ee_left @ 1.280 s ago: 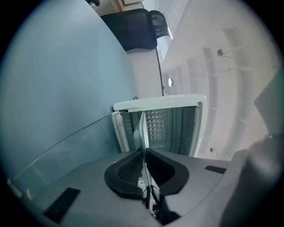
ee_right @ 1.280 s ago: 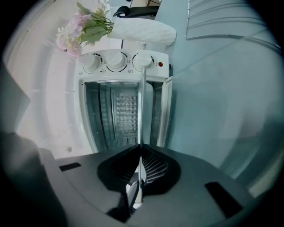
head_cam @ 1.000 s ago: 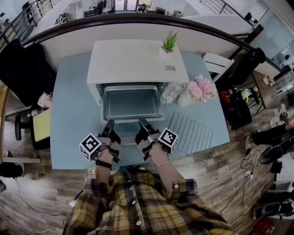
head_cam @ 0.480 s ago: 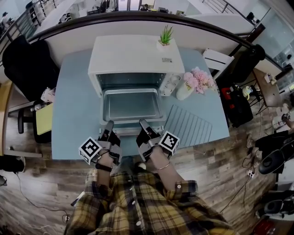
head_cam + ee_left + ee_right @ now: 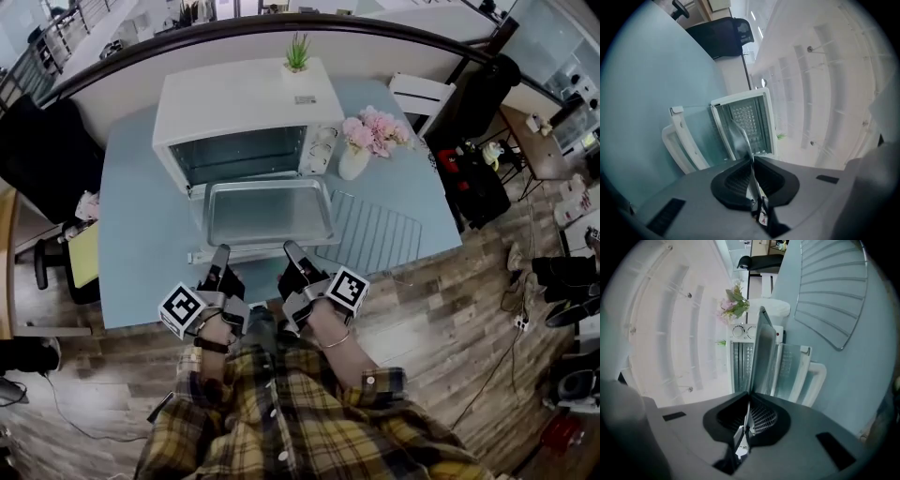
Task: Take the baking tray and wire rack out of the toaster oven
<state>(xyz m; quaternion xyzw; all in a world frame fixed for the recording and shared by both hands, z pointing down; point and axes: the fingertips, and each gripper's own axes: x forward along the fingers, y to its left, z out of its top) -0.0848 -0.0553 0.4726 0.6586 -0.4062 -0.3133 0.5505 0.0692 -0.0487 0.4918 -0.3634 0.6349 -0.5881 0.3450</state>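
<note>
At lower centre of the head view, the left gripper [image 5: 219, 251] and the right gripper [image 5: 291, 248] sit side by side, both pointing up the frame and both clamped on the near rim of the baking tray [image 5: 270, 211]. Each gripper view shows its dark pads pressed together with the thin metal edge of the tray pinched between them and running away from the jaws edge-on.

The tray is a shallow, empty silver pan, level, with its far edge at the mouth of the toaster oven [image 5: 239, 103]. It lies over the oven's lowered glass door [image 5: 787, 364], whose white handle [image 5: 246, 254] shows just below the tray's near rim, between the two grippers. Whether the tray rests on the door or is held clear of it cannot be told.

Just right of the tray, the wire rack [image 5: 377, 234] lies flat on the pale blue table [image 5: 131, 234], already out of the oven. Above the rack, beside the oven's knobs, stands a vase of pink flowers [image 5: 370, 131]. A small potted plant [image 5: 298, 54] sits on the oven's white top near its back right corner. Along the bottom of the frame is the person's yellow plaid shirt [image 5: 281, 412], and a black chair [image 5: 47, 141] stands off the table's left edge.
</note>
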